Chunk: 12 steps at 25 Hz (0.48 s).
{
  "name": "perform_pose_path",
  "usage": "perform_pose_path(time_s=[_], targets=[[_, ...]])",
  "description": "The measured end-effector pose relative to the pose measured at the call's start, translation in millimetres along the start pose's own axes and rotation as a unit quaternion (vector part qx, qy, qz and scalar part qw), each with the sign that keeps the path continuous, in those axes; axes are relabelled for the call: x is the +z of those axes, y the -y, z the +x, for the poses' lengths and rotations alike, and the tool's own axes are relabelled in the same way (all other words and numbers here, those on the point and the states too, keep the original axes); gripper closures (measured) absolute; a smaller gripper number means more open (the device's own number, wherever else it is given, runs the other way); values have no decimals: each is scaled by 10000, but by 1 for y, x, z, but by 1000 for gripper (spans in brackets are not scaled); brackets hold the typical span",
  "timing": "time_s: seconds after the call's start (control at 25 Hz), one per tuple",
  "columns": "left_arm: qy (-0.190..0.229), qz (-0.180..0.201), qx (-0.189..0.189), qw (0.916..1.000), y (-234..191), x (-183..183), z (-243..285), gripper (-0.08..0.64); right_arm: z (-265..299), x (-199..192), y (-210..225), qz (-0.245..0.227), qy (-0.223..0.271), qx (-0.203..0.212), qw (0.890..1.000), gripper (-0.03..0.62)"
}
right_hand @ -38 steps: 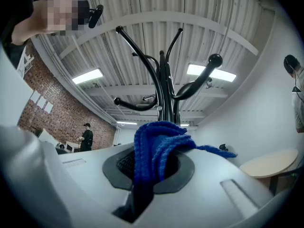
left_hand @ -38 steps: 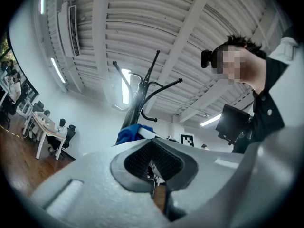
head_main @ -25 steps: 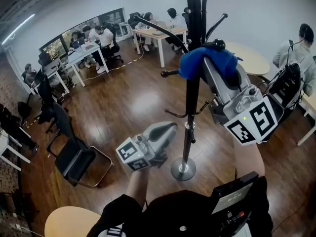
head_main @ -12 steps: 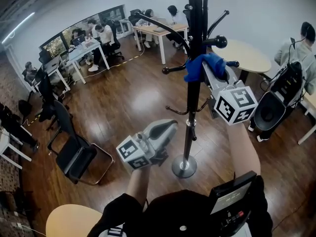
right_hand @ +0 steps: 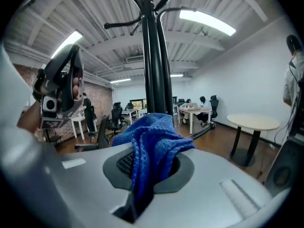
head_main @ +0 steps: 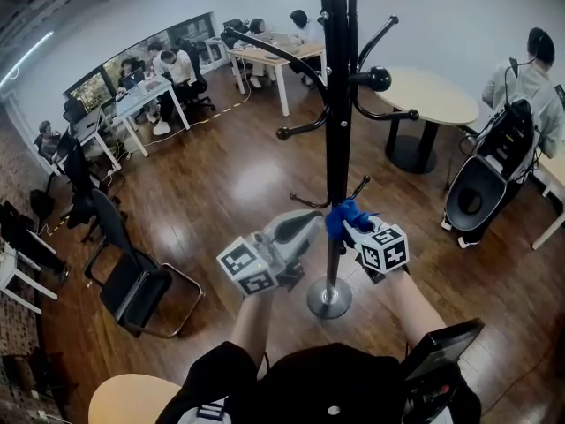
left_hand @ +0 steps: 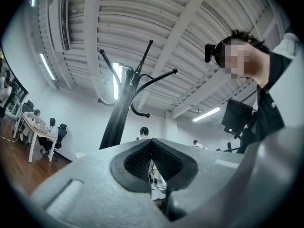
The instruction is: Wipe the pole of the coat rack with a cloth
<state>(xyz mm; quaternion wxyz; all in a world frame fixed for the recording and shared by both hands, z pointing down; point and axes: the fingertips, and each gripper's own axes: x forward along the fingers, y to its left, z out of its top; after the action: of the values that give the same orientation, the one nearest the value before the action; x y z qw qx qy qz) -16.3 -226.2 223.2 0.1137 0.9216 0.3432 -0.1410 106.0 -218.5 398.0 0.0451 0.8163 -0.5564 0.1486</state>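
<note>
The black coat rack pole (head_main: 337,148) rises from a round metal base (head_main: 328,300) on the wood floor. My right gripper (head_main: 353,225) is shut on a blue cloth (head_main: 346,217), which presses against the pole's lower part, just under the lowest hooks. In the right gripper view the cloth (right_hand: 149,137) bunches out of the jaws right in front of the pole (right_hand: 154,70). My left gripper (head_main: 298,228) hovers left of the pole, close to it, jaws shut with nothing held. The left gripper view looks up at the pole (left_hand: 116,122) and its hooks.
Curved hook arms (head_main: 305,129) stick out of the pole at several heights. A black chair (head_main: 132,276) stands to the left. A round table (head_main: 428,95) and a black device (head_main: 481,184) are to the right. Desks with seated people (head_main: 168,64) line the back.
My right gripper has slid the blue cloth down the pole, from the upper hooks to just above the base. The left gripper has barely moved.
</note>
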Motion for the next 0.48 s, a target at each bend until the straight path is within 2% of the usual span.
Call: perform_pose_path(time_s=[0.12,0.2,0.24,0.32,0.4,0.48], targets=[[-143,60,-88,9998,8,-12,10,558,-35,-11,-28,507,-221,836,9950,565],[-242,126,-119,9996,10,-20,16,558,-53,-11,-50,633,-359,1334,9884,563],[-269,139,-110,9995,9,-22,17,558,-52,-12,-52,582,-399,1292,9891,563],[-280,114,-77,9995,8,-24,17,558,-33,-17,-33,492,-367,759,9952,563],[-290,90,-60,9995,10,-25,16,558,-16,-11,-7,660,-105,258,9974,563],[-314,115,-25,9994,12,-26,11,558,-11,9,9,605,259,-130,9977,563]])
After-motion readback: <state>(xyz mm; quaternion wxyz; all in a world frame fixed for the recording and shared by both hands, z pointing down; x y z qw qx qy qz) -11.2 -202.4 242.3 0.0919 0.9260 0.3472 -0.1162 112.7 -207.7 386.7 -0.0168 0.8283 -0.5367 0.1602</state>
